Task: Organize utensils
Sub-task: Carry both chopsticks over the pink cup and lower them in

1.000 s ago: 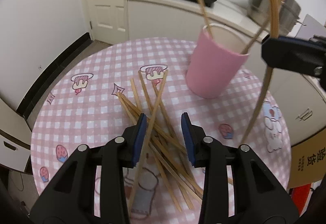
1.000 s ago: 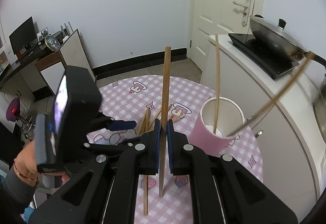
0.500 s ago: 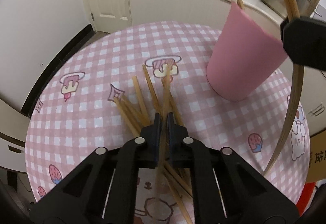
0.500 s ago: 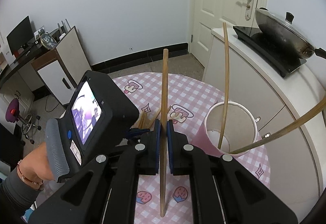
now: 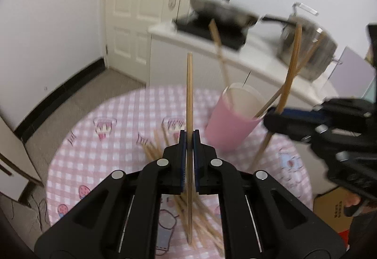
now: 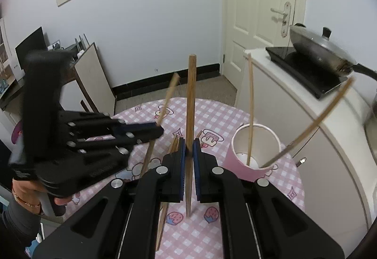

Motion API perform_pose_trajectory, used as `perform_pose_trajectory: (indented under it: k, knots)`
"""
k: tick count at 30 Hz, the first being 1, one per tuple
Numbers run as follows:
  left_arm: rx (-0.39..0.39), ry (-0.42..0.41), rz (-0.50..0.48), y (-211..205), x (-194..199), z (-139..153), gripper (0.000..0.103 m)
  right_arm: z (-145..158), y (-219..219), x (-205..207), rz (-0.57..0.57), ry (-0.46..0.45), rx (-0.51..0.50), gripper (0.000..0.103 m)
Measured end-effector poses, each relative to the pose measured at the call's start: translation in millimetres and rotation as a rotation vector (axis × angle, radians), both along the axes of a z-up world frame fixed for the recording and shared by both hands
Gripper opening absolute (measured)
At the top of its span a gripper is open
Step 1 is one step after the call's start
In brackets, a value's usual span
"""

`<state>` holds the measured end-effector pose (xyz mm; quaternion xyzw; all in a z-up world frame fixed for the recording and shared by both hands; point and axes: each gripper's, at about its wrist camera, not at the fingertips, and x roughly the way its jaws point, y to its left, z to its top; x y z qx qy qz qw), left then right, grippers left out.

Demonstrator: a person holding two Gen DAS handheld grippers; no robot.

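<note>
My left gripper [image 5: 189, 141] is shut on a light wooden chopstick [image 5: 189, 98] and holds it upright above the pile of chopsticks [image 5: 200, 209] on the pink checked table [image 5: 113, 155]. My right gripper [image 6: 189, 145] is shut on a darker chopstick [image 6: 190, 98], also upright, just left of the pink cup [image 6: 249, 164]. The cup [image 5: 233, 127] holds two chopsticks. In the left wrist view the right gripper [image 5: 273, 117] is beside the cup with its chopstick [image 5: 292, 70]. In the right wrist view the left gripper [image 6: 157, 130] is to the left with its chopstick [image 6: 168, 98].
A white counter [image 6: 318, 131] stands right behind the table with a black cooktop [image 6: 306, 70], a lidded pan [image 6: 318, 51] and a steel pot [image 5: 311, 51]. A white door [image 6: 259, 11] is behind. A cardboard box [image 5: 334, 209] sits on the floor at the right.
My left gripper closed on one chopstick in the pile and lifted it upright off the table. My right gripper kept its chopstick and stayed near the cup.
</note>
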<state>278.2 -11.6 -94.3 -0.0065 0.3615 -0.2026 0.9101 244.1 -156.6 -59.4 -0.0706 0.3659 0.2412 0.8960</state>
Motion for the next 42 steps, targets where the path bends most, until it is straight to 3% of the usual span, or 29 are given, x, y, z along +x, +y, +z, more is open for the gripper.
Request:
perform_pose_trajectory:
  k: [8, 15, 23, 31, 39, 42]
  knots:
    - [-0.104, -0.192, -0.003, -9, -40, 68, 0.006, 54, -22, -30, -0.004, -0.094, 0.048, 0.005]
    - [-0.184, -0.284, -0.005, -26, -48, 108, 0.006, 96, -45, -50, -0.021, -0.184, 0.054, 0.005]
    - [-0.241, -0.370, 0.043, -45, -38, 139, 0.006, 127, -92, -43, -0.115, -0.251, 0.071, 0.005]
    - [-0.234, -0.424, 0.072, -72, -11, 130, 0.006, 110, -114, -3, -0.229, -0.286, 0.051, 0.005]
    - [-0.193, -0.453, 0.135, -80, 19, 100, 0.006, 82, -109, 29, -0.227, -0.329, 0.131, 0.005]
    - [-0.188, -0.453, 0.150, -80, 27, 89, 0.006, 71, -107, 39, -0.211, -0.304, 0.150, 0.005]
